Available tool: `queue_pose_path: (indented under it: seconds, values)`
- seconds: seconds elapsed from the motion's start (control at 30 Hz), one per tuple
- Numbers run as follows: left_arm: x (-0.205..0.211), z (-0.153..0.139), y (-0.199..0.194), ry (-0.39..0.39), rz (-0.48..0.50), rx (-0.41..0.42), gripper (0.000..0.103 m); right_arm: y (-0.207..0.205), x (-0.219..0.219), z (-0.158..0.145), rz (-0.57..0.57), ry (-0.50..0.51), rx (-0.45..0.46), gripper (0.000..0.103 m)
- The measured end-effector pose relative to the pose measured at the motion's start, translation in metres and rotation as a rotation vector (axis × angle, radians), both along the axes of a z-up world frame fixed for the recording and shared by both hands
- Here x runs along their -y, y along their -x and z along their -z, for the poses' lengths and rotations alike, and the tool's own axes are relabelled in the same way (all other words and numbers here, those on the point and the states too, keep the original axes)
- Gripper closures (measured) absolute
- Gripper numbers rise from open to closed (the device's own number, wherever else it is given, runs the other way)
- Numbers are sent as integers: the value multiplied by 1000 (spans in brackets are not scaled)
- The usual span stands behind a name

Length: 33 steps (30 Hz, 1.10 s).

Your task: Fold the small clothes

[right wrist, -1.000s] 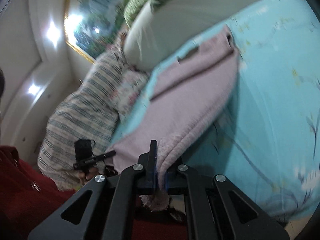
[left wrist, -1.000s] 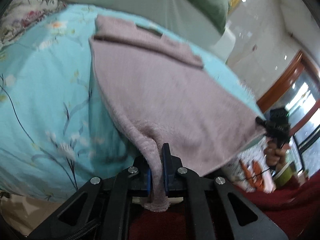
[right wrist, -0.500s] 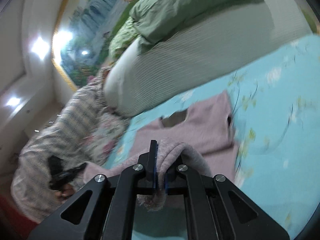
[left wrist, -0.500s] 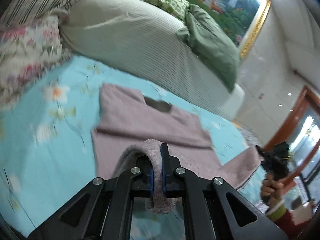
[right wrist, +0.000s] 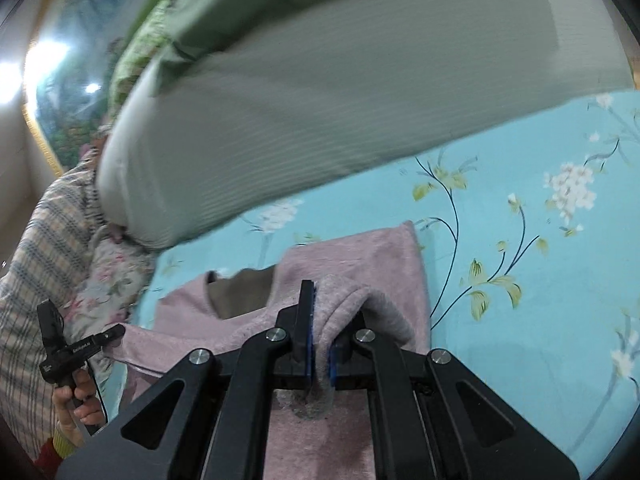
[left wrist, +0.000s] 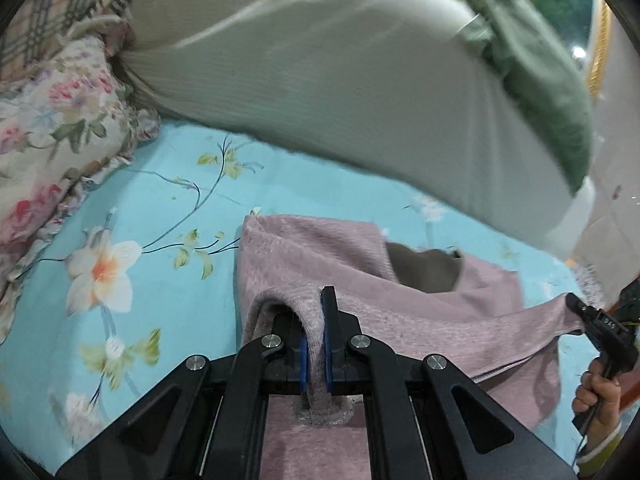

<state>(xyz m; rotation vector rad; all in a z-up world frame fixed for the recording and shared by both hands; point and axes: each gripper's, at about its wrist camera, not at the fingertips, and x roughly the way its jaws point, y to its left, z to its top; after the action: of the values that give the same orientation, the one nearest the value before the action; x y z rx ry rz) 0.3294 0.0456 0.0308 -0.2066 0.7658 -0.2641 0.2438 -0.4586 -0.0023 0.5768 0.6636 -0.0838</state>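
1. On turquoise floral bedsheet (left wrist: 160, 208), near grey pillow (left wrist: 320, 72): mauve garment (left wrist: 304, 248), neck end flat, hem lifted.
2. Left gripper (left wrist: 316, 344) clamped tight on one hem corner.
3. Right gripper (right wrist: 318, 340) pinched closed on other corner.
4. White lettering on gripper bodies, too small to read.

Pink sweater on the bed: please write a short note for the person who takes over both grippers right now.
Left gripper: shut on one bottom corner of the pink sweater.
Right gripper: shut on the other bottom corner.
Sweater: collar end lies flat on the blue flowered sheet, near the grey pillow.
Done: hem lifted and carried over the body toward the collar.
Left: lay the hem down near the collar, release, smooth, finish folding.
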Motion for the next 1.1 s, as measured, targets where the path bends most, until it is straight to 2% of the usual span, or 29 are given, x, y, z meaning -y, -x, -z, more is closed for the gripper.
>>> queue_pose_path:
  seconds: [0.1, 0.17, 0.23, 0.33, 0.4, 0.47, 0.5, 0.53, 0.6, 0.7, 0.73, 0.8, 0.83, 0.93, 1.0, 1.07, 1.1]
  values:
    - [4, 23, -34, -35, -42, -44, 99, -19, 4, 22, 9, -10, -61, 96]
    - [6, 36, -48, -47, -58, -71, 99, -31, 7, 42, 22, -23, -147, 95]
    - [9, 54, -62, -68, -72, -105, 98, -34, 11, 53, 30, -48, -195, 94]
    - [10, 71, -67, -87, -69, -133, 94, -18, 20, 49, 66, -110, -166, 90]
    - [3, 73, -56, -54, -62, -126, 92, 5, 20, 31, 105, -88, -118, 62]
    - [-2, 66, -40, -44, -66, -107, 77, 26, 13, 14, 141, -38, -55, 50]
    - [-3, 61, -29, -44, -63, -91, 67, 39, 4, 3, 133, -11, -17, 50]
    - [-2, 57, -13, -44, -53, -68, 63, 43, -4, -2, 104, -9, -2, 50]
    - [7, 55, 9, -31, -7, -58, 62, 41, -31, -5, -40, -12, -5, 50]
    - [44, 63, 39, -60, 106, -72, 62, 24, -93, 8, -328, 107, -115, 50]
    - [58, 69, 47, -72, 151, -89, 63, 19, -107, 13, -393, 145, -148, 50]
    - [85, 79, 55, -95, 229, -117, 63, 7, -129, 26, -478, 244, -227, 50]
    - [96, 83, 53, -132, 249, -123, 63, -2, -133, 33, -489, 287, -268, 50]
    - [112, 88, 35, -226, 275, -126, 61, -32, -114, 48, -436, 294, -323, 50]
    - [114, 84, 22, -240, 288, -120, 60, -49, -85, 54, -319, 287, -341, 53]
    - [107, 81, -10, -265, 242, -130, 61, -57, -51, 50, -180, 236, -302, 53]
    - [101, 80, -23, -275, 215, -133, 61, -56, -33, 44, -86, 211, -254, 54]
